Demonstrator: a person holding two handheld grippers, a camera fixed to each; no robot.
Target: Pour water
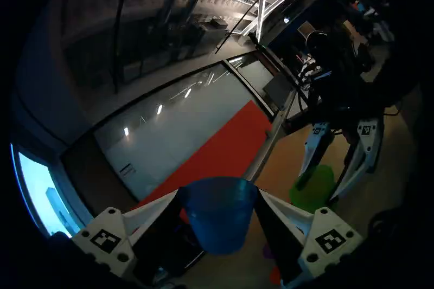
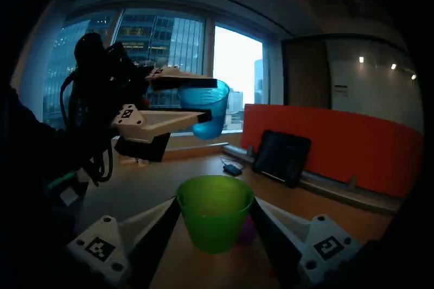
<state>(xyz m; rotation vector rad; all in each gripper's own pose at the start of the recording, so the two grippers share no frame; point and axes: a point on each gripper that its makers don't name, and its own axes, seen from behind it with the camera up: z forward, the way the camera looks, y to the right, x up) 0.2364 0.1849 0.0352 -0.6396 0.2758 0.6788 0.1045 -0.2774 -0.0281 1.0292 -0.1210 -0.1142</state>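
Left gripper (image 1: pixel 219 198) clenches a blue cup (image 1: pixel 219 221) between its fingers. Right gripper (image 2: pixel 215 202) grasps a green cup (image 2: pixel 215 221) likewise, the blue cup raised beyond its fingertips. Both cups look like light, thin, slick plastic, best squeezed gently at mid-wall.

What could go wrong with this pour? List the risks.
1. The blue cup in the left gripper sits high and apart from the green cup in the right gripper. Poured from there, water may well splash or miss.
2. A tablet leans on the desk behind the green cup. Spilled water could reach it.
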